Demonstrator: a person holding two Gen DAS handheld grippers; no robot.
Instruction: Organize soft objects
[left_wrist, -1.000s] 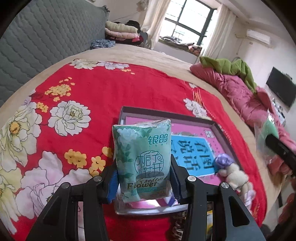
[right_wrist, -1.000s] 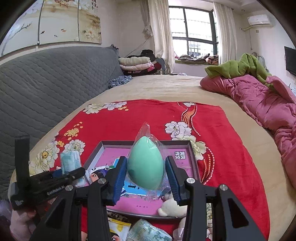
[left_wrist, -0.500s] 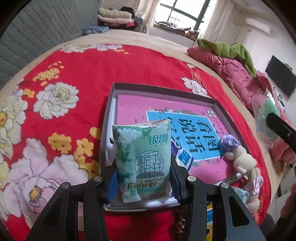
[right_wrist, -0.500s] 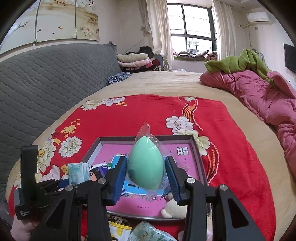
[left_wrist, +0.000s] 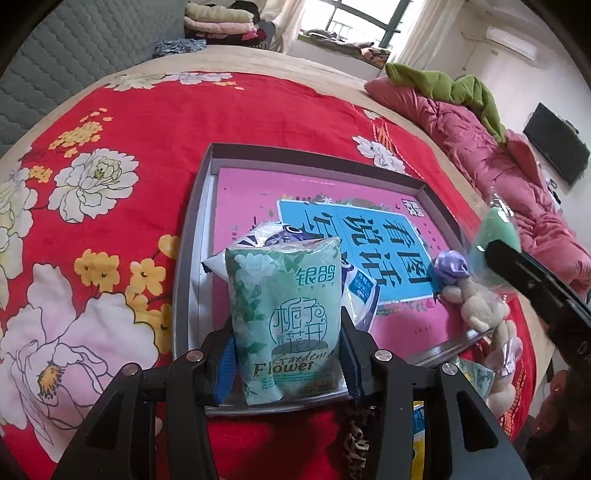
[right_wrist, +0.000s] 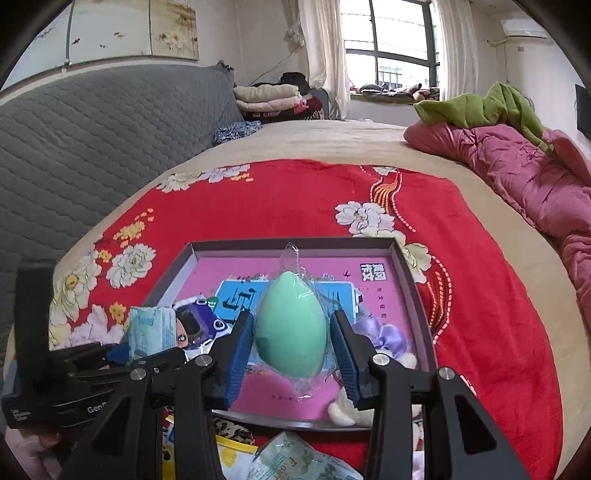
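Note:
My left gripper (left_wrist: 288, 354) is shut on a green tissue pack (left_wrist: 284, 317) marked "Flower", held upright over the near left corner of a grey tray (left_wrist: 192, 236) lined with a pink and blue sheet. My right gripper (right_wrist: 291, 354) is shut on a green egg-shaped sponge (right_wrist: 291, 328) in clear wrap, above the tray's (right_wrist: 410, 273) near edge. A blue and white pouch (left_wrist: 280, 236) lies in the tray behind the tissue pack. A small plush toy with a purple bow (left_wrist: 469, 295) sits at the tray's near right edge. The left gripper with its tissue pack (right_wrist: 151, 328) shows at left in the right wrist view.
The tray lies on a red floral blanket (left_wrist: 110, 184) on a bed. A pink quilt (right_wrist: 517, 173) with a green cloth lies at the right. A grey padded headboard (right_wrist: 92, 129) is at the left. More packets (right_wrist: 295, 458) lie in front of the tray.
My left gripper has moved forward and lower over the tray with the tissue pack. My right gripper has dropped a little toward the tray with the sponge.

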